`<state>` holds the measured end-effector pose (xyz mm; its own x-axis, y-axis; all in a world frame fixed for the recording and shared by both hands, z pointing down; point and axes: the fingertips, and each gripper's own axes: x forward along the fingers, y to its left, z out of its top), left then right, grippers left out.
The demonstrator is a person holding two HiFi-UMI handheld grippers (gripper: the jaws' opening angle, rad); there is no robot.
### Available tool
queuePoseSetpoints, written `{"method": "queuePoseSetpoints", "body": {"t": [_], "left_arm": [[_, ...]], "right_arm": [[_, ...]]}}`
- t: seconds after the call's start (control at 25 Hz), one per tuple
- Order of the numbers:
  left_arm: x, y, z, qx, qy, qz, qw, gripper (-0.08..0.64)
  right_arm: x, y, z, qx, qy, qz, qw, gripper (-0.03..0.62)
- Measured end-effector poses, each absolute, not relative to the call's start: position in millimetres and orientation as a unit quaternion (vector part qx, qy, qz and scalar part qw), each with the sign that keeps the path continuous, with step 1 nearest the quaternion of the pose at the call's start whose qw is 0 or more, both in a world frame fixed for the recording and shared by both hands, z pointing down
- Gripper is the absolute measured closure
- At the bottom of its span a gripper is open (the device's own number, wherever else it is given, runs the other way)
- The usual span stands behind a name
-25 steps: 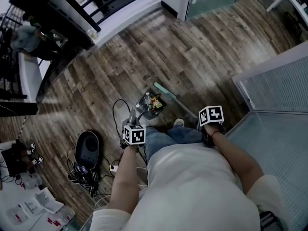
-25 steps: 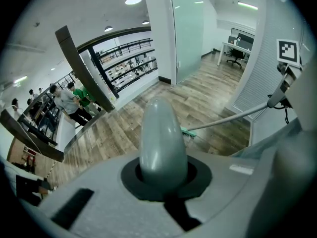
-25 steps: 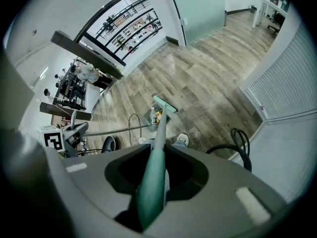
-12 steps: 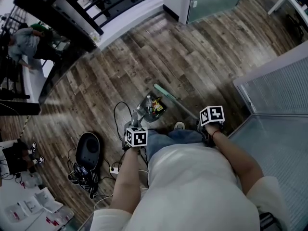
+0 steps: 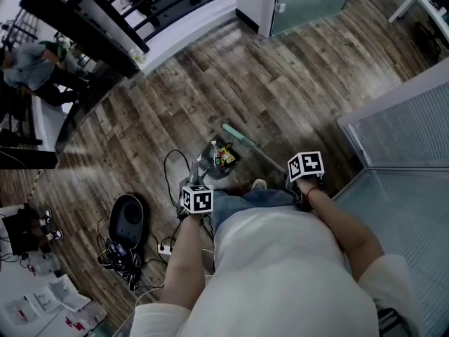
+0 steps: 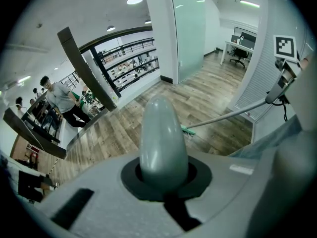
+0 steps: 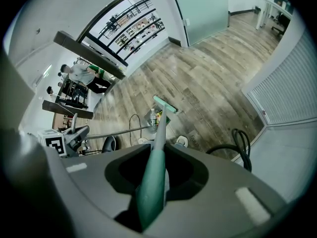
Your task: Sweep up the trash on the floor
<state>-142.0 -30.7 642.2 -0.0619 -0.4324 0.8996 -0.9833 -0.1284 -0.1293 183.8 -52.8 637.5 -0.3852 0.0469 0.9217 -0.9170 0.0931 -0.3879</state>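
Observation:
A grey dustpan [image 5: 217, 159] rests on the wooden floor, holding a clear bottle [image 7: 151, 117] and coloured wrappers. Its long grey handle [image 6: 163, 142] rises into my left gripper [image 5: 193, 180], which is shut on it. The broom's green head [image 5: 236, 135] lies on the floor at the far right side of the dustpan. Its green handle [image 7: 152, 177] runs up into my right gripper [image 5: 293, 181], shut on it. In the left gripper view the broom head [image 6: 188, 131] shows beyond the handle tip. The right gripper view shows the left gripper [image 7: 67, 139] at the left.
A black oval case [image 5: 128, 216] and a tangle of cables [image 5: 123, 255] lie on the floor to the left. A black cable [image 5: 170, 170] loops near the dustpan. A ribbed panel [image 5: 403, 128] stands at right, a dark counter [image 5: 91, 20] at back left. My shoe [image 5: 258, 184] is below the dustpan.
Both grippers, the dustpan and the broom have stayed almost where they were. A person by the counter at far left has shifted position.

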Motion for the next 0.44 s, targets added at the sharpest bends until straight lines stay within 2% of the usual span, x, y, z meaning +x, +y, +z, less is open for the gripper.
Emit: {"method": "queuePoseSetpoints", "body": {"t": [0.44], "left_arm": [[-143.8,-32.0,643.1,0.606,-0.584,0.437,0.317,0.551]], "right_arm": [[186.1,-61.4,639.4,0.360,-0.605,0.569,0.424,0.495]]}}
